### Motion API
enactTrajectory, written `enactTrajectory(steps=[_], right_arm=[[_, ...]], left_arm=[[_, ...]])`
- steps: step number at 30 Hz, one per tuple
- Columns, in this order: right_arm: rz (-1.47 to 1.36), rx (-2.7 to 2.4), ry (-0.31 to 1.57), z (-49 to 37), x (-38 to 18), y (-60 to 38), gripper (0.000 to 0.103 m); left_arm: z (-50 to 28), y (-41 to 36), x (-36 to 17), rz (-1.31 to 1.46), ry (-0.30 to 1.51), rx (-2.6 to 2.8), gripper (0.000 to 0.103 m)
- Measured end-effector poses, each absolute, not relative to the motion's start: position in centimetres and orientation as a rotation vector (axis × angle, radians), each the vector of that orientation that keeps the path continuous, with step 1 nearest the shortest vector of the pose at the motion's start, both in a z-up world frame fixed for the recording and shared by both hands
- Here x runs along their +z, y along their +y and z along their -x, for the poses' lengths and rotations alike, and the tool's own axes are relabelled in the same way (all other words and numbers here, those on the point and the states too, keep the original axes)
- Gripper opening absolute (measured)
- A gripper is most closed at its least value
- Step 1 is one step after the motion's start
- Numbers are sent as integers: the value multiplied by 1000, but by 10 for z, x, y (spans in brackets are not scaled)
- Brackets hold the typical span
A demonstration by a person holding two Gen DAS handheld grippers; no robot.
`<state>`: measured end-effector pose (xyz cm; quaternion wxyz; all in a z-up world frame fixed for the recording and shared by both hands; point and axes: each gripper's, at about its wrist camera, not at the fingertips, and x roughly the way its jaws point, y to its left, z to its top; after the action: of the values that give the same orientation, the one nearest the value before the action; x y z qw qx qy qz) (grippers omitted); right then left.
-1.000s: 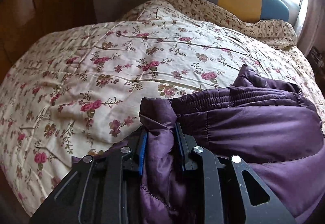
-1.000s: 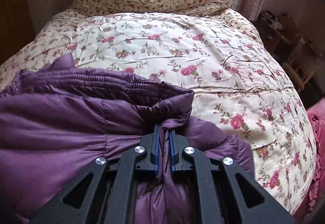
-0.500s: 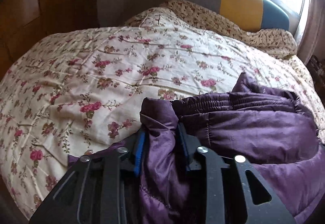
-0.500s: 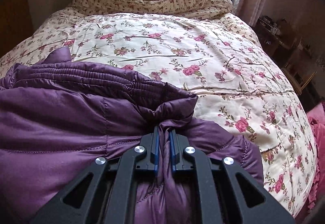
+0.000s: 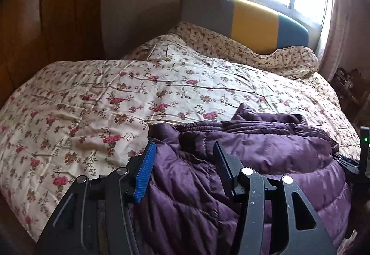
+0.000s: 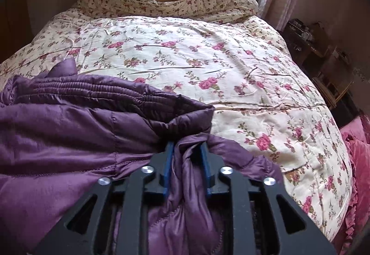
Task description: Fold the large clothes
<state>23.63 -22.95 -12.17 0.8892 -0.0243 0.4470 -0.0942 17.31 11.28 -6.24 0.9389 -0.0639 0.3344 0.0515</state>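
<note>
A purple quilted puffer jacket (image 5: 266, 158) lies bunched on the floral bed cover at the near edge of the bed; it also shows in the right wrist view (image 6: 69, 130). My left gripper (image 5: 183, 151) is open, its blue pads wide apart over the jacket's left corner, with fabric loose between them. My right gripper (image 6: 186, 148) has its jaws partly apart around a fold of the jacket's right corner, the fabric slack between the pads. The right gripper's body shows at the far right of the left wrist view (image 5: 364, 158).
The bed has a cream quilt with pink roses (image 5: 138, 97), pillows under a small-flowered cover (image 6: 166, 4) and a grey, yellow and blue headboard (image 5: 252, 23). A wooden wardrobe (image 5: 46, 23) stands left, cluttered shelves (image 6: 323, 47) right, pink fabric (image 6: 356, 153) at the bed's right edge.
Both grippers have opened and let go of the jacket, the left widely, the right a little. The jacket has settled onto the bed and both cameras have tilted up.
</note>
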Motion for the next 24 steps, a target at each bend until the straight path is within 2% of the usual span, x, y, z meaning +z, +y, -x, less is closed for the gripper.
enactTrajectory(steps=[2, 6, 18, 24], right_arm=[[27, -198, 922, -233, -116, -233, 43], [28, -192, 899, -222, -101, -228, 49], [41, 10, 791, -189, -51, -142, 53], [64, 108, 774, -184, -51, -91, 55]], left_arm=[[-170, 111, -59, 128, 678, 98, 51], [-162, 106, -54, 123, 666, 84, 51], [-154, 96, -50, 129, 661, 39, 51], [-161, 90, -60, 122, 691, 10, 51]])
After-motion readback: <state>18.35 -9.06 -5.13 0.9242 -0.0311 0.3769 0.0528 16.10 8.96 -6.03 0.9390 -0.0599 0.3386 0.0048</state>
